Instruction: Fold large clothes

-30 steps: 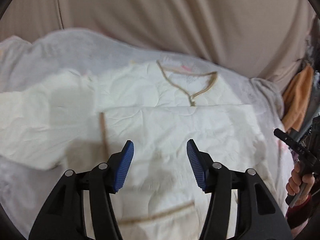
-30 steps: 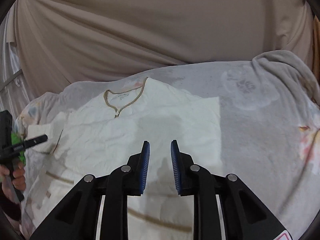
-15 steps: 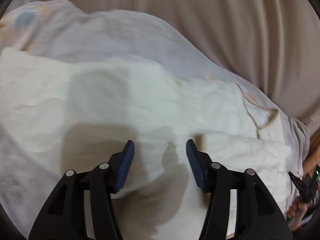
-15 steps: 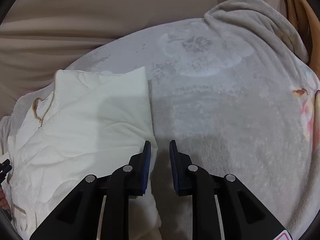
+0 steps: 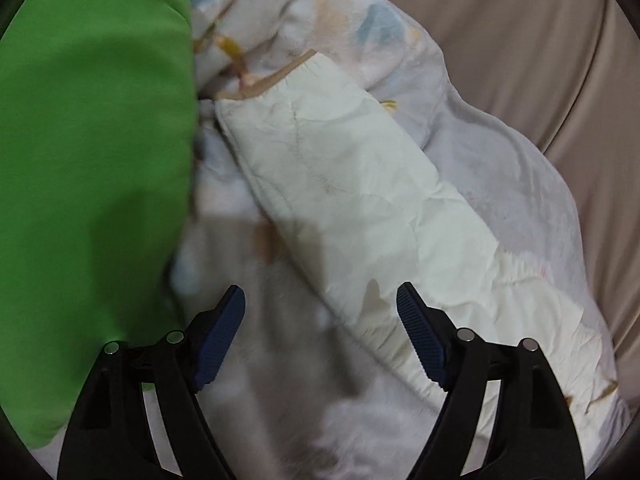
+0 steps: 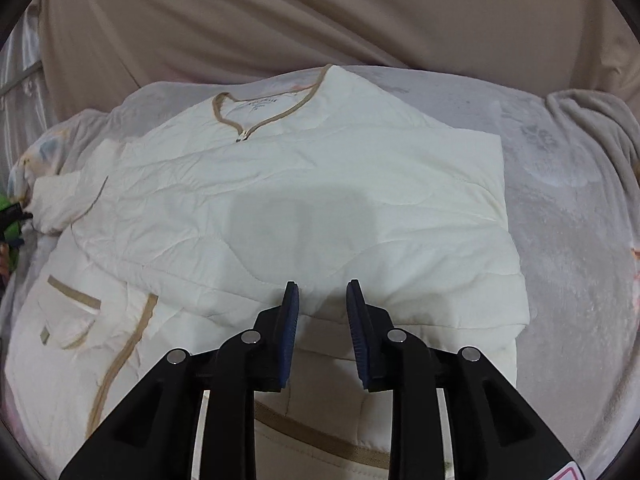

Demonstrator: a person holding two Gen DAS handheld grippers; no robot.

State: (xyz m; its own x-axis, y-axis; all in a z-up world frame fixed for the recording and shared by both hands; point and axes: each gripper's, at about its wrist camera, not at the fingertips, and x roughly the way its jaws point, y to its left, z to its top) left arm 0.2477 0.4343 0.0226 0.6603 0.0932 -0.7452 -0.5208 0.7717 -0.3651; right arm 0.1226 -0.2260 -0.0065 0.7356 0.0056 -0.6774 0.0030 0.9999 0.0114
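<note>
Cream quilted jacket (image 6: 304,208) spread on a grey fleece blanket (image 6: 568,216), one sleeve still unfolded.

Left view: green cloth (image 5: 88,152) fills the left; the sleeve (image 5: 352,200) runs upper-centre to lower-right, ahead of the left gripper (image 5: 320,332), wide open, empty. Right view: right gripper (image 6: 322,316), partly open, empty, over the puffy, tan-trimmed body.

Jacket (image 6: 304,200) lies on blanket (image 6: 568,208) (curtain (image 6: 320,12) behind).

A soft grey blanket (image 6: 568,216) covers the bed; its far left corner has blue and yellow pictures (image 5: 360,20); a tan curtain (image 6: 320,12) hangs behind; a big green cloth (image 5: 88,152) sits at the left edge.
</note>
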